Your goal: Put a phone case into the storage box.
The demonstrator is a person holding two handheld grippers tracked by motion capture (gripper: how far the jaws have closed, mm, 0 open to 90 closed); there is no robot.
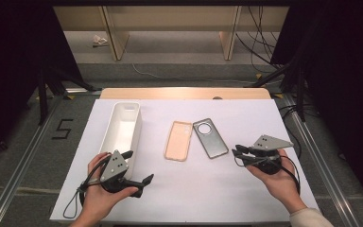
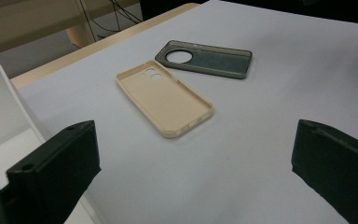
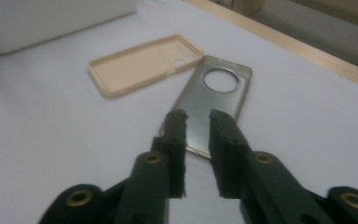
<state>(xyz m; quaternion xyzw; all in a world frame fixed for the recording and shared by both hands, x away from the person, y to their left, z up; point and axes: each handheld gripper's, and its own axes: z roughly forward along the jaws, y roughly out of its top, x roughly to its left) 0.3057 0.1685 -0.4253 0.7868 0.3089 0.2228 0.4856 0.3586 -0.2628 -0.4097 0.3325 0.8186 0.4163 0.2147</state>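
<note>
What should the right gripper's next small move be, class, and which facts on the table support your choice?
Probably ease the right gripper forward and close on the near edge of the grey phone case. Its jaws stand almost closed with nothing between them, aimed at that case, which lies flat beside the beige phone case. The left gripper waits wide open by the white bin.

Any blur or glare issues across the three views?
High view: sharp, table evenly lit, surroundings dark. Left gripper view: beige case crisp, near tongs soft. Right gripper view: whole frame soft, sheen on the grey case.
</note>
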